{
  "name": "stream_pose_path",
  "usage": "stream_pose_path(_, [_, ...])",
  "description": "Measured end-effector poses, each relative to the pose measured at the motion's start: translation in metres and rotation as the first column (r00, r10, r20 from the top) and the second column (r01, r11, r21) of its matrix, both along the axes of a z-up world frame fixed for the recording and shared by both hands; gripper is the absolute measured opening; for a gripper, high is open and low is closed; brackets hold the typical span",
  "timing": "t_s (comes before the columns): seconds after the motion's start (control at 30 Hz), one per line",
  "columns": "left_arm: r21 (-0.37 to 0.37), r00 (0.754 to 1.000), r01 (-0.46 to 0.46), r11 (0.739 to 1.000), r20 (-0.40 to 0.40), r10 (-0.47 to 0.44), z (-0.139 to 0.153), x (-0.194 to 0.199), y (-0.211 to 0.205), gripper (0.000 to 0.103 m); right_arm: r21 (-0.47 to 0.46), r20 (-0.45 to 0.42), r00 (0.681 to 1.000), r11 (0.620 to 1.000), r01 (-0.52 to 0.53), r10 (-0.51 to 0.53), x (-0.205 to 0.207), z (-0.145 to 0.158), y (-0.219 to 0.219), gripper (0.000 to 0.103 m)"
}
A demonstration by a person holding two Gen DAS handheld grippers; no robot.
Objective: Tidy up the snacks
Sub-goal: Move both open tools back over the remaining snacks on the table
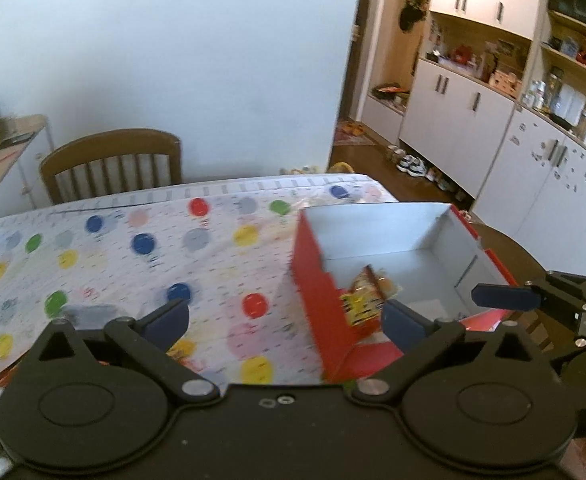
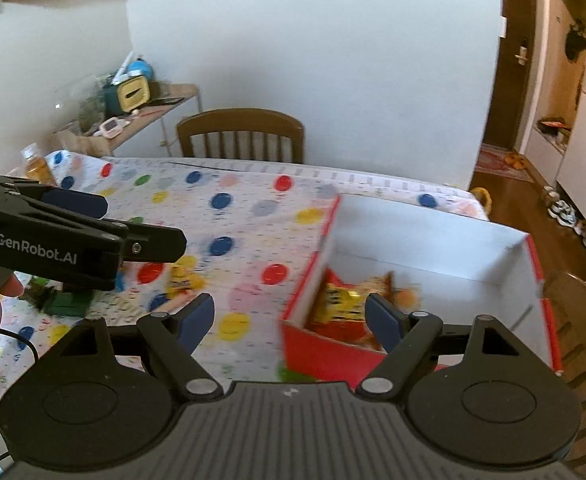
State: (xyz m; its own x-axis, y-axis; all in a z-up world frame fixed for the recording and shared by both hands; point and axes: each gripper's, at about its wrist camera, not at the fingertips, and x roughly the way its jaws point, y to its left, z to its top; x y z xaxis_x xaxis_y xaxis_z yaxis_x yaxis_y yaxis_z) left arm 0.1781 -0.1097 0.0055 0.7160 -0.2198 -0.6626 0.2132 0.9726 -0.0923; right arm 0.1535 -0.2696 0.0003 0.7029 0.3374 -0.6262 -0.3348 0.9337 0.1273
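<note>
A red box with a white inside (image 1: 377, 232) (image 2: 433, 240) stands open on the right part of the dotted tablecloth. Yellow and orange snack packets (image 1: 367, 296) (image 2: 349, 300) lie in its near corner. My left gripper (image 1: 287, 322) hovers open and empty above the cloth, just left of the box's red wall. My right gripper (image 2: 289, 320) is open and empty over the box's near left corner. From the right wrist view the left gripper (image 2: 145, 224) shows at the left, its jaws apart. Another yellow packet (image 2: 181, 280) lies on the cloth.
The table (image 1: 153, 240) wears a white cloth with coloured dots. A wooden chair (image 2: 241, 136) stands at its far side and a second chair back (image 2: 585, 320) at the right. A green item (image 2: 65, 300) and a bottle (image 2: 37, 166) sit at the left. Cabinets (image 1: 453, 108) line the right wall.
</note>
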Motion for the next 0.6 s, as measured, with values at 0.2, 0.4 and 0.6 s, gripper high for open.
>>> stream_pose_path(0.2, [0.0, 0.997, -0.071, 0.997, 0.003, 0.071, -0.005, -0.022, 0.053, 0.102, 0.022, -0.008, 0.998, 0.998, -0.061, 0.061, -0.007, -0.002, 0.043, 0.083])
stream_pose_path(0.4, [-0.007, 0.984, -0.177, 0.984, -0.016, 0.177, -0.014, -0.037, 0.112, 0.102, 0.032, -0.021, 0.994, 0.994, -0.107, 0.107, -0.011, -0.006, 0.084, 0.083])
stream_pose_path(0.6, [-0.015, 0.961, -0.275, 0.961, -0.033, 0.275, -0.022, -0.049, 0.166, 0.102, 0.033, -0.037, 0.989, 0.989, -0.143, 0.144, -0.012, -0.014, 0.117, 0.083])
